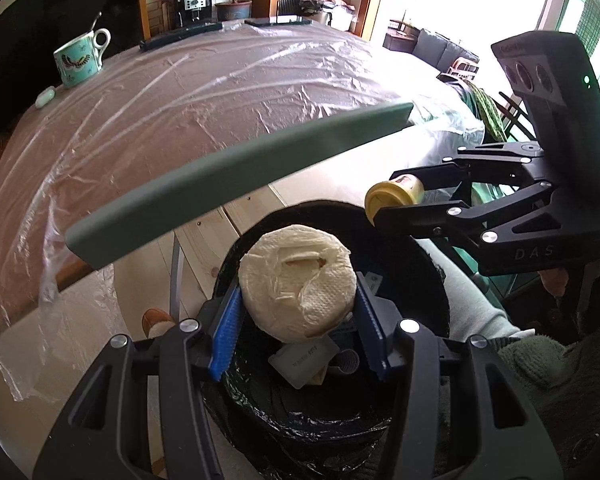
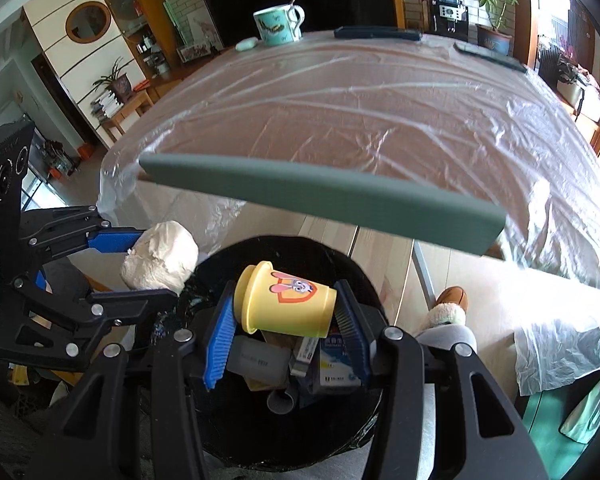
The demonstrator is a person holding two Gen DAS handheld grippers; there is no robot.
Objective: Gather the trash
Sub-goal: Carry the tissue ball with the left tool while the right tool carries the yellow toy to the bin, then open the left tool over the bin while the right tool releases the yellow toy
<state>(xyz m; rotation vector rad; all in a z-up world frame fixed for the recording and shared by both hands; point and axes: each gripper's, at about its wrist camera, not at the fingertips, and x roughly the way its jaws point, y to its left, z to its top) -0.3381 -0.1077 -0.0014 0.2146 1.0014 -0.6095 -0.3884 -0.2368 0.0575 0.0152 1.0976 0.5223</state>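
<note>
Left gripper [image 1: 298,312] clamping tissue wad [image 1: 298,282], right gripper [image 2: 286,320] clamping yellow cup [image 2: 288,300]; both hovering over bin [image 2: 364,280]. Bin already holding trash. Release pending. Bench [image 2: 340,120] showing mug [image 2: 278,24] only.

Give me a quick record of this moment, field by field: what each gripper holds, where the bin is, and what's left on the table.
left gripper: shut on wad of tissue, above the bin
right gripper: shut on yellow cup, lying sideways, above the bin
bin: black liner, below the table edge, already holds cartons and wrappers
table: covered in clear plastic sheet
left on table: patterned mug with spoon
</note>
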